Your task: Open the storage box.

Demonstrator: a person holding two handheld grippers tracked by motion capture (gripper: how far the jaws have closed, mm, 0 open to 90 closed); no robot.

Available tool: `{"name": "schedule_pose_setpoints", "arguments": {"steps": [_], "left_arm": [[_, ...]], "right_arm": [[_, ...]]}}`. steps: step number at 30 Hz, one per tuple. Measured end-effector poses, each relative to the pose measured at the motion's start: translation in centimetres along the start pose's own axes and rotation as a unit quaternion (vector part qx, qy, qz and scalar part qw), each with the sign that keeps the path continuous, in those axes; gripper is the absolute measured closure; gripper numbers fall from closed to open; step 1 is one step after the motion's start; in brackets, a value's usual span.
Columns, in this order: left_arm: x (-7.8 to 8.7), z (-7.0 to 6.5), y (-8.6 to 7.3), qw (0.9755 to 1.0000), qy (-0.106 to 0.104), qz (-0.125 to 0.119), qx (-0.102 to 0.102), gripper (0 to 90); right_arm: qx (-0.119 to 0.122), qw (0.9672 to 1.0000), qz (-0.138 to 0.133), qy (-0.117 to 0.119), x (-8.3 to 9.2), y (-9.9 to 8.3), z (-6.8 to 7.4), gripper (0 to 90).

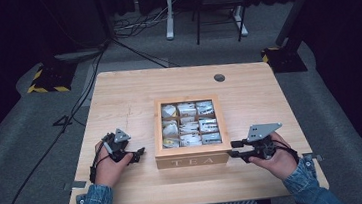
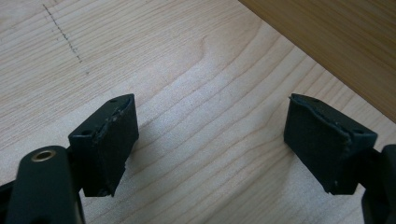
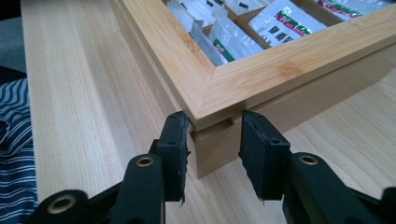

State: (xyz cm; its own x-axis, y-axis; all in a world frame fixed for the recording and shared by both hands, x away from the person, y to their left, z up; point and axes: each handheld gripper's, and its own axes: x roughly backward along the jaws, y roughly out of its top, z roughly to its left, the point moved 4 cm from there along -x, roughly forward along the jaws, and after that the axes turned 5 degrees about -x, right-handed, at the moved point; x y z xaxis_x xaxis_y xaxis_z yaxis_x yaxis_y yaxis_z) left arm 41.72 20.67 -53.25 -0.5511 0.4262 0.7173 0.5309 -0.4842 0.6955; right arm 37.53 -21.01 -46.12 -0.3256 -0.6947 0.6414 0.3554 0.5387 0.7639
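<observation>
Right now I am holding the right gripper (image 3: 212, 140) at the near right corner of the wooden tea box (image 1: 192, 153), and its jaws are pinching that corner, one pad (image 3: 173, 140) on the front face, the other on the side face, just under the lid's framed rim. The box is sitting in the middle of the table (image 1: 118, 95), its front marked TEA facing me, and through the lid I am seeing the tea bags (image 1: 189, 126) lying in their compartments. My left gripper (image 1: 138, 154) is resting low over the bare tabletop just left of the box, apart from it. In the left gripper view its jaws are standing wide with nothing between them but wood grain, and the box's side is showing at the top right corner.
</observation>
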Motion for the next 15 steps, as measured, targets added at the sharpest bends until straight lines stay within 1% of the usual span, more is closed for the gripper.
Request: {"name": "schedule_pose_setpoints", "arguments": {"steps": [1, 2, 3, 5, 6, 8, 9, 11, 12, 15], "left_arm": [[0.0, 0.0, 0.0, 1.0000, 0.000, 0.000, 0.000, 18.6], [0.0, 0.0, 0.0, 1.0000, 0.000, 0.000, 0.000, 18.6], [0.0, 0.0, 0.0, 1.0000, 0.000, 0.000, 0.000, 18.6], [0.0, 0.0, 0.0, 1.0000, 0.000, 0.000, 0.000, 18.6], [0.0, 0.0, 0.0, 1.0000, 0.000, 0.001, -0.002, 18.6], [-0.1, 0.0, 0.1, 1.0000, 0.002, 0.000, -0.002, 18.4], [-0.1, 0.0, 0.1, 1.0000, 0.000, 0.001, -0.001, 18.1], [-0.2, 0.0, 0.2, 1.0000, -0.001, 0.000, -0.001, 18.0], [-0.2, -0.1, 0.2, 1.0000, -0.002, 0.001, 0.002, 18.0], [-0.3, -0.1, 0.3, 1.0000, -0.002, 0.001, 0.000, 18.0]], "right_arm": [[0.003, 1.0000, 0.001, -0.006, 0.1, 0.1, 0.1, 62.2], [0.012, 0.9998, 0.001, -0.017, 0.2, 0.2, 0.2, 61.9], [0.018, 0.9996, -0.001, -0.024, 0.3, 0.4, 0.3, 61.4], [0.027, 0.9991, -0.007, -0.032, 0.6, 0.6, 0.5, 61.4], [0.032, 0.9987, -0.014, -0.037, 0.8, 0.8, 0.6, 61.4], [0.035, 0.9985, -0.017, -0.039, 0.9, 0.9, 0.6, 61.4], [0.035, 0.9983, -0.025, -0.040, 1.1, 1.1, 0.6, 61.4], [0.038, 0.9979, -0.030, -0.043, 1.3, 1.2, 0.6, 61.4], [0.040, 0.9977, -0.032, -0.045, 1.4, 1.3, 0.6, 61.4], [0.043, 0.9973, -0.036, -0.048, 1.6, 1.5, 0.7, 61.4]]}}
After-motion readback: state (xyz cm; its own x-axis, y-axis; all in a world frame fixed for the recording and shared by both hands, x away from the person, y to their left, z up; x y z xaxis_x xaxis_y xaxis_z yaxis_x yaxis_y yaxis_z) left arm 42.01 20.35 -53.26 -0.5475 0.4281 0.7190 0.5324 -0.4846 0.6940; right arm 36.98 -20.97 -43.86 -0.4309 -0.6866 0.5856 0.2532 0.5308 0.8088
